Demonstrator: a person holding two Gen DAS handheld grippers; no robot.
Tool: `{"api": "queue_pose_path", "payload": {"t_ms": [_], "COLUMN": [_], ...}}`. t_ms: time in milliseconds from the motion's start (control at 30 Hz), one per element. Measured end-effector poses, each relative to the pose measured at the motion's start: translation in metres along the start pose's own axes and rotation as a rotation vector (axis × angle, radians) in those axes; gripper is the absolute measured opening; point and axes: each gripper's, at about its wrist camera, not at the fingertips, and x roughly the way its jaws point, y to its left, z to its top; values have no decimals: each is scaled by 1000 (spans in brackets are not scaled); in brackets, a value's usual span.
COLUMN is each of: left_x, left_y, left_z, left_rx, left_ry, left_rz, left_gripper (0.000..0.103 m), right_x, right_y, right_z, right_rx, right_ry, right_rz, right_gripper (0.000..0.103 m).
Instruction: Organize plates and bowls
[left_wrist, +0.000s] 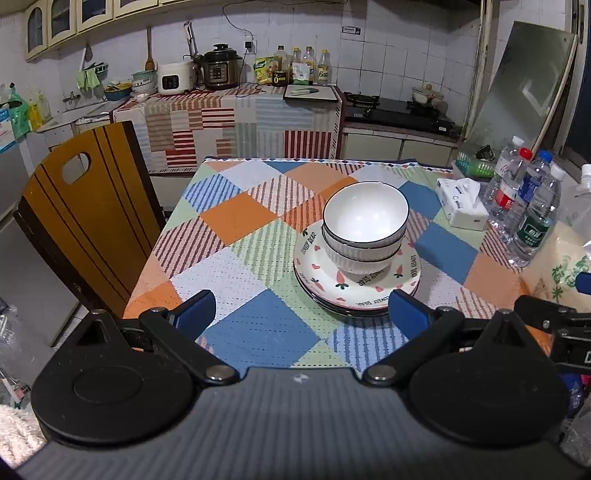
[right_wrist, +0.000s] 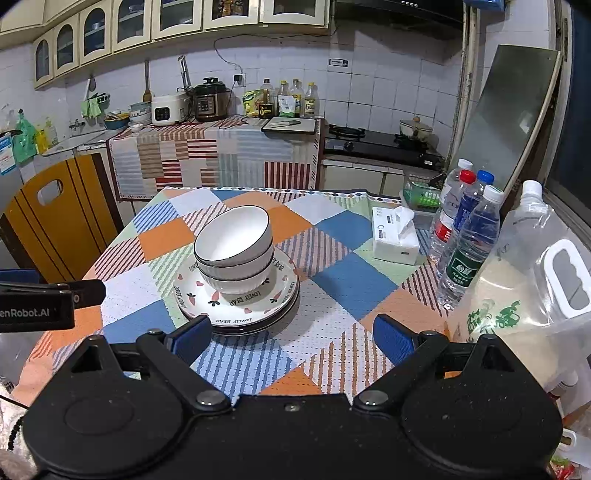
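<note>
Two white bowls (left_wrist: 364, 225) with dark rims are nested and stand on a stack of plates (left_wrist: 369, 291) printed with carrots and hearts, on the checked tablecloth (left_wrist: 236, 218). The same bowls (right_wrist: 234, 247) and plates (right_wrist: 236, 306) show in the right wrist view. My left gripper (left_wrist: 301, 312) is open and empty, near the table's front edge, just in front and left of the stack. My right gripper (right_wrist: 293, 336) is open and empty, in front and right of the stack. The left gripper's body (right_wrist: 44, 306) shows at the right view's left edge.
A wooden chair (left_wrist: 85, 218) stands at the table's left. A tissue pack (left_wrist: 461, 206), several water bottles (left_wrist: 528, 206) and a large plastic jug (right_wrist: 532, 273) crowd the table's right side. A kitchen counter (left_wrist: 236, 110) and stove (left_wrist: 399, 110) lie behind.
</note>
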Motion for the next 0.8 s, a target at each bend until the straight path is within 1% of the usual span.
{"api": "queue_pose_path", "payload": {"t_ms": [367,800], "left_x": [-3,0], "left_y": [-3,-3], "left_z": [0,-3], "left_rx": [18,24], "left_ry": [-25,-11], "left_rz": [3,19], "left_gripper": [101,101], "right_x": [-1,2], "right_y": [1,0], "right_z": [-3,-6], "right_rx": [14,17], "right_ry": [4,18], "right_rz": [0,3], "right_gripper": [96,96]}}
